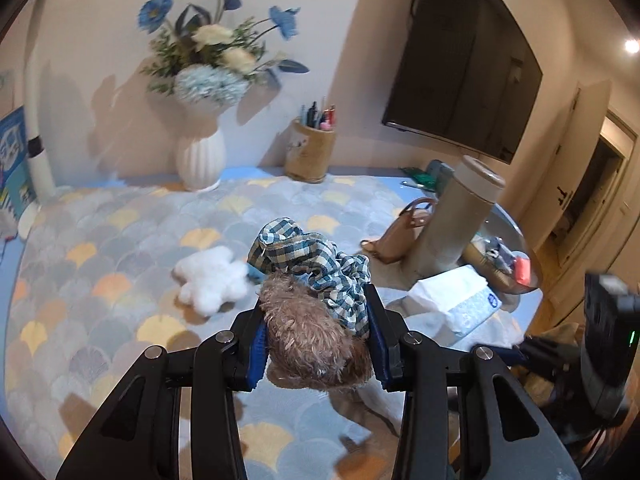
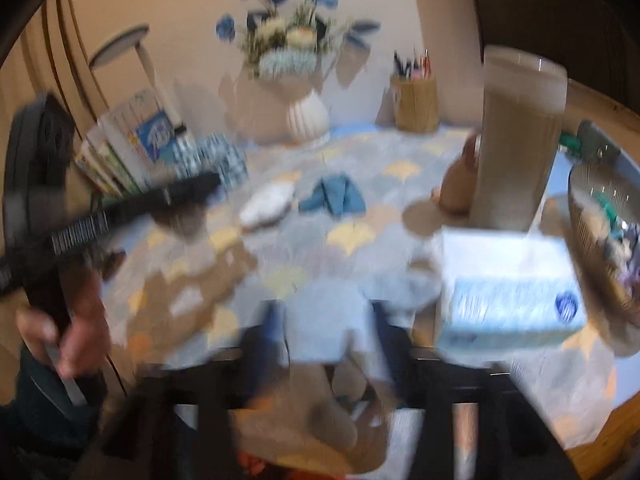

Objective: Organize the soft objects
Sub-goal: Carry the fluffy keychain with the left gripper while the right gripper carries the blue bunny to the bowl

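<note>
Right tongs (image 2: 328, 344) motion-blurred (jaw state unreadable), lower arms cut off by the frame edge

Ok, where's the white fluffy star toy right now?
In the left wrist view, the white star toy lies on the patterned tablecloth, left of the left gripper.

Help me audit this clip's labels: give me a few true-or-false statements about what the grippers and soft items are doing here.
1. The left gripper clamps a shaggy brown plush toy wearing blue-checked cloth. True.
2. The fluffy white star-shaped plush lies on the scallop-patterned mat. True.
3. The white ribbed vase lies tipped over. False: it stands upright.
4. The right-wrist view is sharp. False: it is motion-blurred, so the right gripper cannot be judged.
</note>
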